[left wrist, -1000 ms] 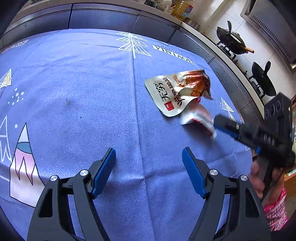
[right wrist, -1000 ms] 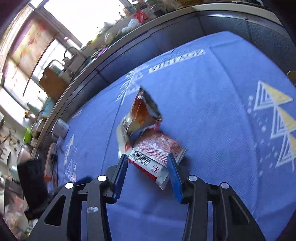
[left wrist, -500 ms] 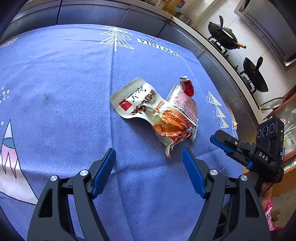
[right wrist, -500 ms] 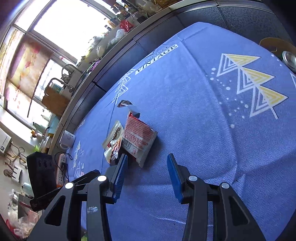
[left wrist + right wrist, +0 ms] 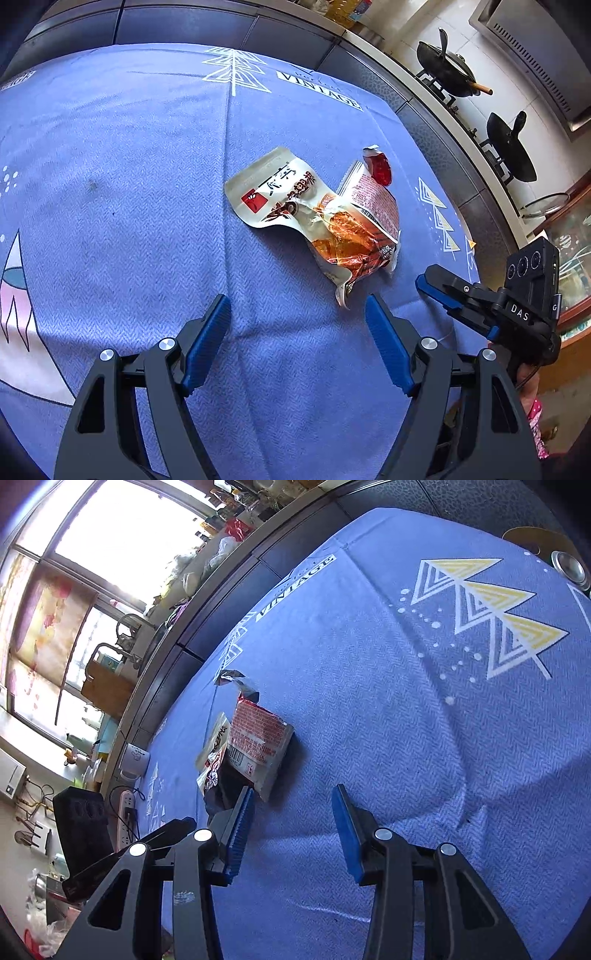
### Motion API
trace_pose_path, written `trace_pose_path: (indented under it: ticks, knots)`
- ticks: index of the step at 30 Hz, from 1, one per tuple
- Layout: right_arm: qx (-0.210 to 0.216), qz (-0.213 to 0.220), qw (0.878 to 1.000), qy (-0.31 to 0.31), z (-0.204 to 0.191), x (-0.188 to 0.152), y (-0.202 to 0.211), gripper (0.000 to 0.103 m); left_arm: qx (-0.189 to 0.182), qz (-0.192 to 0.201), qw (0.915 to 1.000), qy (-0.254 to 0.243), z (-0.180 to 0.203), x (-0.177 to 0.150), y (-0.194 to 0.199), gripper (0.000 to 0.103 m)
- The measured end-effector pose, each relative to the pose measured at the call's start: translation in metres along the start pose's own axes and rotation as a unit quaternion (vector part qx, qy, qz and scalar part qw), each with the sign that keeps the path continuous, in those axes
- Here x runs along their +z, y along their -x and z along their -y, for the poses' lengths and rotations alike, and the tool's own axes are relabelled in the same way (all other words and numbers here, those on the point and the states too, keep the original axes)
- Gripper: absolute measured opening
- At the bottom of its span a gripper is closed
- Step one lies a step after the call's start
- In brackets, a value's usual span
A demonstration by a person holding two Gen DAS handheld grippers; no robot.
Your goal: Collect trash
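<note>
Two empty snack wrappers lie touching on the blue tablecloth. The crumpled white and orange wrapper partly overlaps the red and white wrapper. My left gripper stands open just short of them, with nothing between its fingers. My right gripper hovers to the right of the pile. In the right wrist view the red and white wrapper and the white wrapper lie ahead and to the left. The right gripper is open there, holding nothing, its left finger close to the wrappers' near edge.
A stove with two black woks runs behind the table's right edge. A power strip and a white mug sit past the table's far side. A metal lid rests at the cloth's top right corner.
The wrappers have shifted toward my left gripper and the white one has turned round. My right gripper, which had the red wrapper between its fingers, has drawn back from the pile.
</note>
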State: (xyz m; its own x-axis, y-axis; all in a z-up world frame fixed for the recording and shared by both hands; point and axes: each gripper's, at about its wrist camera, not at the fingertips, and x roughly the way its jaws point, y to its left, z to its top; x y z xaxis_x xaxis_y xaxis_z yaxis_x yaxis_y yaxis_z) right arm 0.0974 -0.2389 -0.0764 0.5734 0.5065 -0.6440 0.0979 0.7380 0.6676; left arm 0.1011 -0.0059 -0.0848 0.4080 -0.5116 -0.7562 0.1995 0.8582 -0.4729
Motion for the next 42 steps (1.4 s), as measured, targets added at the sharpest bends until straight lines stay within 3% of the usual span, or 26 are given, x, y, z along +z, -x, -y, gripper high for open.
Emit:
trace_pose_path:
  ticks: [15,28,33,42]
  knots:
    - [0.0,0.003,1.0,0.002,0.001,-0.001,0.0,0.044,0.0,0.002,1.0,-0.005,0.001,-0.002,0.0,0.075]
    - [0.006,0.003,1.0,0.002,0.003,-0.003,0.003,0.044,-0.093,-0.012,0.9955,0.019,0.024,0.024,-0.002,0.08]
    - [-0.004,0.014,1.0,0.009,0.003,0.003,0.011,0.046,-0.08,-0.01,0.9964,0.024,0.025,0.035,-0.009,0.08]
    - [0.006,0.026,0.998,0.056,-0.017,0.038,-0.006,0.046,-0.104,-0.023,0.9906,0.085,-0.006,0.038,-0.019,0.079]
